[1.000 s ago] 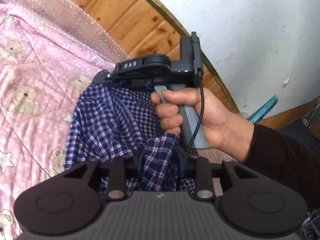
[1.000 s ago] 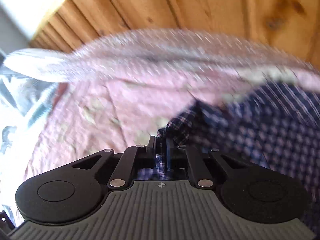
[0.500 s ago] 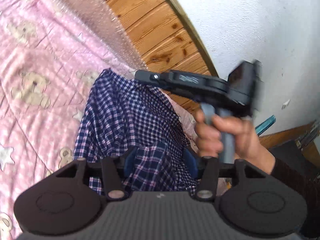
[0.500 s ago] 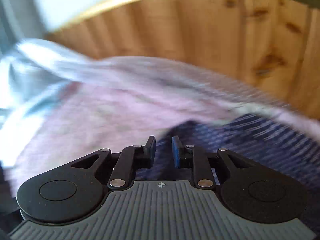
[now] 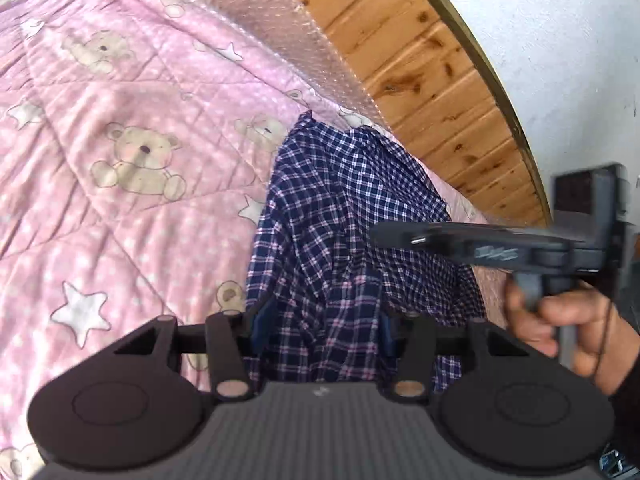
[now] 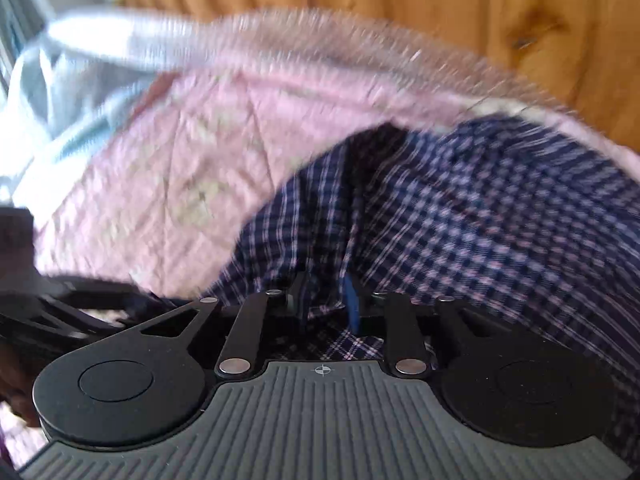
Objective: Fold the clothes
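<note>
A navy plaid shirt (image 5: 340, 200) lies rumpled on a pink teddy-bear quilt (image 5: 120, 220), close to the wooden headboard. My left gripper (image 5: 322, 322) hovers over the shirt's near end. Its jaws stand wide and are closing, with plaid cloth between the blue pads but not pinched. In the left wrist view a hand holds my right gripper (image 5: 380, 236) at the shirt's right side. In the blurred right wrist view my right gripper (image 6: 325, 300) has its jaws opening, with a loose fold of the shirt (image 6: 480, 220) between them.
The wooden headboard (image 5: 420, 60) with a brass rim curves behind the bed, and a white wall (image 5: 560, 40) rises beyond it. Bubble wrap (image 5: 260, 12) covers the quilt's far edge. A pale blue cloth (image 6: 60, 80) lies at the far left of the quilt (image 6: 160, 160).
The right gripper let go of the shirt's edge, its jaws parted, and it swung off to the right. The left jaws widened and the bunched cloth they held slackened and spread.
</note>
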A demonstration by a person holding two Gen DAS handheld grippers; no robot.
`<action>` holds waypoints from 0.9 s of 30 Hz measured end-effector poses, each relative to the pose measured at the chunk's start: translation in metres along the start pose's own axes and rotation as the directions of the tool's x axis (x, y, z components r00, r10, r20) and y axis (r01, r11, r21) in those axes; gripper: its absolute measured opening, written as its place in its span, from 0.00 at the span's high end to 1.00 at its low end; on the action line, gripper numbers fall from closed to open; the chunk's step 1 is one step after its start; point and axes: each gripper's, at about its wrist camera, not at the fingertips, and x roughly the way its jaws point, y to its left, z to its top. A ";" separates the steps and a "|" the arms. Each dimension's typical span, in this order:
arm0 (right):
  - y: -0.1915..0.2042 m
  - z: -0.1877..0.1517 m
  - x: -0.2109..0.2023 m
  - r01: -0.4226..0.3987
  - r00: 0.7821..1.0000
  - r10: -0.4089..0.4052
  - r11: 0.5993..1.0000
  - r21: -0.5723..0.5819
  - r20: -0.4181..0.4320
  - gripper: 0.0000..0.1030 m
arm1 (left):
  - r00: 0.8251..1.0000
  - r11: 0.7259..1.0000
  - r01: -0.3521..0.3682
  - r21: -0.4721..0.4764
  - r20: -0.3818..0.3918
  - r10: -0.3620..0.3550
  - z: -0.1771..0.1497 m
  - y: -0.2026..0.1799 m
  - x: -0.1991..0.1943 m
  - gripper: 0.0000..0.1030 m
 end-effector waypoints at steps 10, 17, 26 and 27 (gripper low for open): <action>-0.049 -0.144 -0.113 0.192 0.979 -0.204 0.927 0.323 0.004 0.73 | 0.997 0.994 -0.046 0.100 -0.052 0.052 -0.015 -0.019 -0.001 0.52; -0.052 -0.183 -0.131 0.220 0.965 -0.259 0.890 0.400 0.045 0.83 | 0.983 0.972 -0.180 0.150 0.003 0.181 -0.017 -0.044 -0.021 0.58; -0.038 -0.173 -0.067 0.050 0.998 -0.059 0.945 0.322 0.019 1.00 | 0.934 0.909 -0.297 0.292 -0.107 0.340 -0.079 -0.084 -0.010 0.57; -0.044 -0.174 -0.066 0.045 0.998 -0.060 0.942 0.333 0.036 1.00 | 0.914 0.891 -0.344 0.296 -0.110 0.390 -0.086 -0.078 -0.007 0.64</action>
